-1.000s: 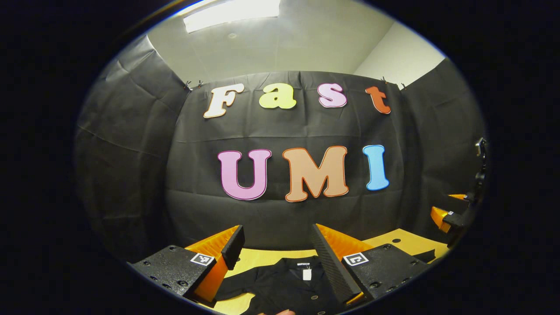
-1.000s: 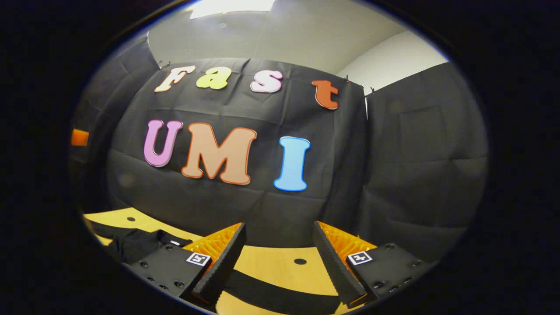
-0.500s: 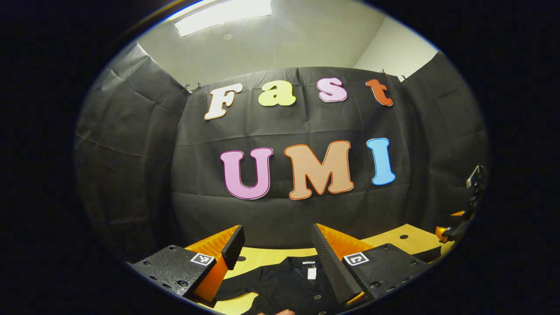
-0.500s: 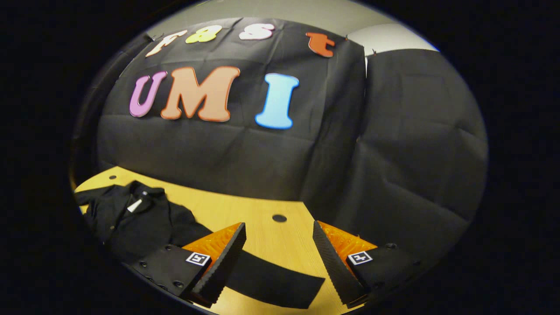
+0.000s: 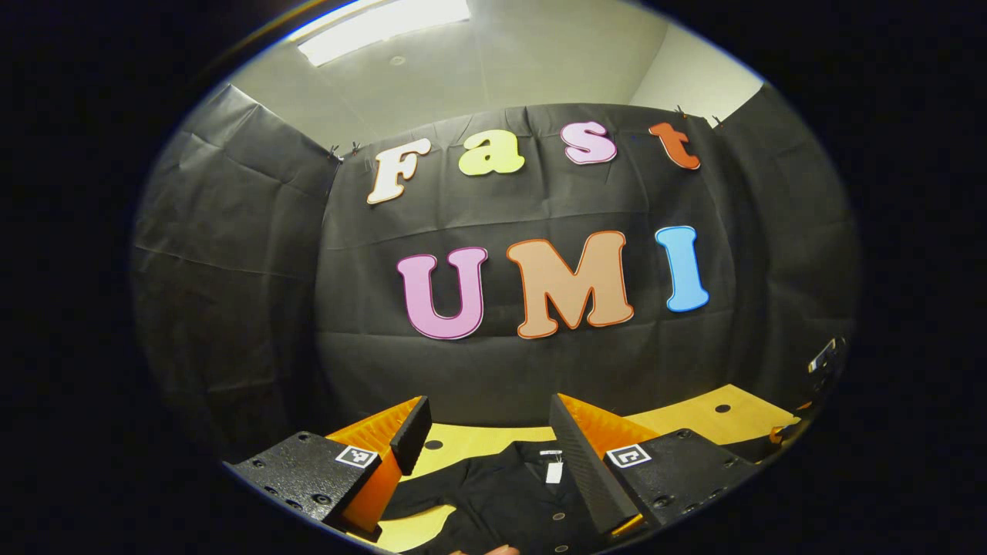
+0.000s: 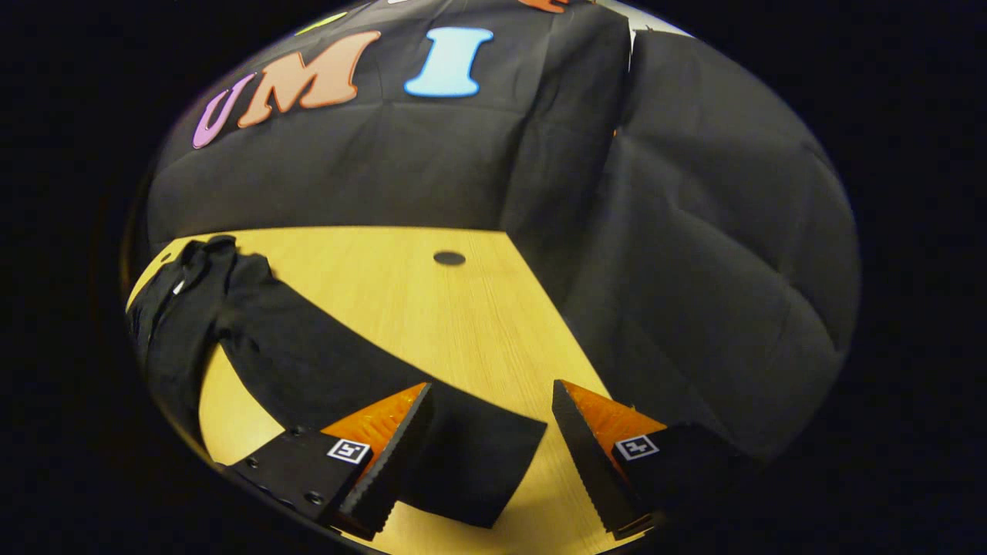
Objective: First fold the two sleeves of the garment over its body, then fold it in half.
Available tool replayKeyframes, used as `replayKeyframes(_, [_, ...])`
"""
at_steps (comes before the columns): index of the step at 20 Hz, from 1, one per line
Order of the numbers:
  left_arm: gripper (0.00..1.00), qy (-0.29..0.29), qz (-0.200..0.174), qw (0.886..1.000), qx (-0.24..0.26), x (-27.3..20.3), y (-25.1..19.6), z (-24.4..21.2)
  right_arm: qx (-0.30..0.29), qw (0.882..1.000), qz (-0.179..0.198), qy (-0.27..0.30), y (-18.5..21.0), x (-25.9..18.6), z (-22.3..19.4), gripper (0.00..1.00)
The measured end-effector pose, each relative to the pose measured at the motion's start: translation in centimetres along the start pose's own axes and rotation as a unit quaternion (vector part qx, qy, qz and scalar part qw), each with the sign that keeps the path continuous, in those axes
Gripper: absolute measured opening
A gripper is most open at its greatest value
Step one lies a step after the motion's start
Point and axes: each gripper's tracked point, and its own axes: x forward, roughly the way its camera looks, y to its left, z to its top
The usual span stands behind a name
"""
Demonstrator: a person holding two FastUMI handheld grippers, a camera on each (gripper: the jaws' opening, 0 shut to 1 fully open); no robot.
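A black buttoned garment [image 5: 501, 497] lies flat on the wooden table [image 5: 694, 420], collar and a white tag toward the wall. My left gripper [image 5: 490, 443] hovers open above its chest. In the right gripper view the garment's body [image 6: 181, 308] lies at the left and one long sleeve [image 6: 370, 385] stretches across the table [image 6: 432, 308] toward me. My right gripper [image 6: 490, 435] is open just above the sleeve's cuff end [image 6: 478, 470], which lies between the fingers. The right gripper's edge [image 5: 821, 362] shows at the far right of the left gripper view.
Black cloth walls close the table off at the back and right. Round dark holes [image 6: 449, 258] mark the tabletop. Bare wood [image 6: 463, 324] lies beyond the sleeve.
The right gripper tipped downward and lowered toward the sleeve's cuff, bringing table and sleeve into view. The left gripper barely shifted.
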Motion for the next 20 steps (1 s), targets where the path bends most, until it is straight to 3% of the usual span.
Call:
replayKeyframes(3, [0.87, 0.002, 0.004, 1.000, 0.008, -0.2, -0.5, 0.0, 0.008, 1.000, 0.007, 0.024, -0.9, 1.3, -1.7, 0.99])
replayKeyframes(4, [0.96, 0.002, 0.003, 1.000, 0.010, -0.2, -0.8, 0.1, 0.007, 0.999, 0.011, 0.035, -1.1, 1.6, -2.4, 0.99])
replayKeyframes(7, [0.92, 0.002, 0.001, 1.000, 0.014, -0.4, -1.6, 0.1, 0.016, 0.998, 0.034, 0.050, -0.7, 2.0, -2.8, 1.00])
replayKeyframes(10, [0.92, 0.001, -0.004, 1.000, 0.011, -0.4, -2.4, 0.2, 0.053, 0.994, 0.074, 0.058, 0.4, 2.0, -3.1, 0.92])
replayKeyframes(12, [0.92, 0.001, -0.007, 1.000, 0.006, -0.6, -2.7, 0.0, 0.058, 0.993, 0.091, 0.049, 1.4, 2.5, -3.0, 0.76])
replayKeyframes(14, [0.92, -0.003, -0.008, 1.000, 0.003, -0.5, -2.5, 0.3, 0.053, 0.992, 0.100, 0.047, 2.1, 2.3, -3.1, 0.44])
replayKeyframes(15, [0.92, -0.006, -0.008, 1.000, 0.002, -0.4, -2.3, 0.3, 0.052, 0.993, 0.092, 0.050, 2.3, 2.2, -3.2, 0.37])
replayKeyframes(16, [0.92, -0.009, -0.008, 1.000, 0.000, -0.5, -2.1, 0.4, 0.049, 0.994, 0.087, 0.048, 2.0, 1.9, -3.1, 0.20])
replayKeyframes(17, [0.92, -0.009, -0.011, 1.000, -0.001, -0.4, -2.0, 0.2, 0.046, 0.994, 0.077, 0.054, 1.8, 1.2, -3.1, 0.16])
replayKeyframes(18, [0.92, -0.009, -0.014, 1.000, -0.002, -0.3, -1.8, 0.1, 0.041, 0.995, 0.069, 0.060, 2.1, 1.2, -3.1, 0.03])
replayKeyframes(20, [0.92, -0.011, -0.021, 1.000, 0.001, 0.0, -1.3, -0.1, 0.042, 0.996, 0.069, 0.036, 3.0, 0.0, -1.4, 0.03])
